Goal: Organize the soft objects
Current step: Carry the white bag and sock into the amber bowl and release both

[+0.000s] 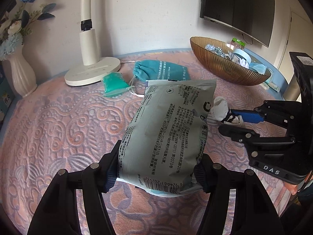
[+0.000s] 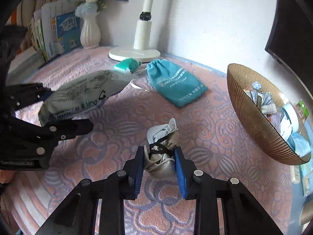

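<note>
Pink and lilac patterned cloth (image 1: 58,121) covers the whole table under both tools. Nearest to me, the left gripper (image 1: 156,171) is clamped on the bottom end of a grey packet (image 1: 166,121) covered in small print, its two dark pads pressing the packet's sides just above the barcode. The packet stretches forward from the jaws, its sealed top edge pointing away toward the wall.

Just to the right of that packet, the right gripper (image 2: 159,162) is closed on a small crumpled bundle of white and grey fabric (image 2: 163,146) wound with a black cord; the blue pads squeeze its lower half, while its upper part sticks out past the fingertips. Whether the bundle rests on the cloth I cannot tell.

Beyond both tools, a teal drawstring pouch (image 2: 176,82) with white lettering lies flat on the cloth, its white cord trailing toward the packet. Beside it, against the round base of a white desk lamp (image 1: 92,70), sits a small green sachet (image 1: 114,83). Off to the right of the right gripper, an amber ribbed glass bowl (image 2: 252,117) holds a heap of cloths and other bits. At the far left of the table a white vase (image 1: 18,72) of blue and white flowers stands by the wall, with books (image 2: 56,35) propped next to it. A dark screen (image 1: 238,5) hangs on the wall above the bowl.
</note>
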Motion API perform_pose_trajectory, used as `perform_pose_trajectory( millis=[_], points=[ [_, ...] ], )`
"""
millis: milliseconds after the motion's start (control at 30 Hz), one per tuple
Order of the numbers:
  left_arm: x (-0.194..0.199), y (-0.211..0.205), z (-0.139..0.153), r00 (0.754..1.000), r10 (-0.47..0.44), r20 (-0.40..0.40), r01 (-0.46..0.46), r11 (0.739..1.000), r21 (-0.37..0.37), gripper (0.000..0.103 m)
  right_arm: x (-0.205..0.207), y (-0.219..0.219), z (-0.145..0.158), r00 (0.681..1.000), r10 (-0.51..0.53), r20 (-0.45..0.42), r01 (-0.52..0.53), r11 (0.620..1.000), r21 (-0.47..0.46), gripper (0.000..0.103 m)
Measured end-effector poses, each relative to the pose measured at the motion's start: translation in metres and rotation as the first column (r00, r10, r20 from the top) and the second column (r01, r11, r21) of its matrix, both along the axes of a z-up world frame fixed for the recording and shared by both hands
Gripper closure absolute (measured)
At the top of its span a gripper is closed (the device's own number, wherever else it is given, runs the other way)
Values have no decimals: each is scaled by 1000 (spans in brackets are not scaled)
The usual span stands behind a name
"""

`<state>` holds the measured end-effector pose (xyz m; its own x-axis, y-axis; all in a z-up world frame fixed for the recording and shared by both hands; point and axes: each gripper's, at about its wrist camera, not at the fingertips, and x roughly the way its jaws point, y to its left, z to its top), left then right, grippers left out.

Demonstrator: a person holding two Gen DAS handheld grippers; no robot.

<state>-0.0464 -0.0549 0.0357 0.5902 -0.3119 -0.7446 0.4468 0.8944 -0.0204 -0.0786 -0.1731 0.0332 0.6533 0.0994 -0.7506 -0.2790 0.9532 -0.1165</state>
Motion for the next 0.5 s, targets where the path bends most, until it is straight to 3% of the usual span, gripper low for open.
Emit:
perform_pose_trajectory(
  millis=[100,233,400,500],
  points=[
    [0,-1,3,1000,13,-2,-13,1000,11,41,-4,-12,8,1000,-14,13,13,998,68,74],
    [-4,-7,23,1000,-1,27,2,1000,-13,41,-11,-40,28,999,-35,10,32,973,228,74],
    [2,-45,67,992,-70,108,74,997,-29,41,-18,-91,87,984,-132,119,90,949,301,74],
    [18,-84,91,983,-117,139,125,991,-51,41,-19,-129,127,948,-253,191,190,936,297,74]
  ],
)
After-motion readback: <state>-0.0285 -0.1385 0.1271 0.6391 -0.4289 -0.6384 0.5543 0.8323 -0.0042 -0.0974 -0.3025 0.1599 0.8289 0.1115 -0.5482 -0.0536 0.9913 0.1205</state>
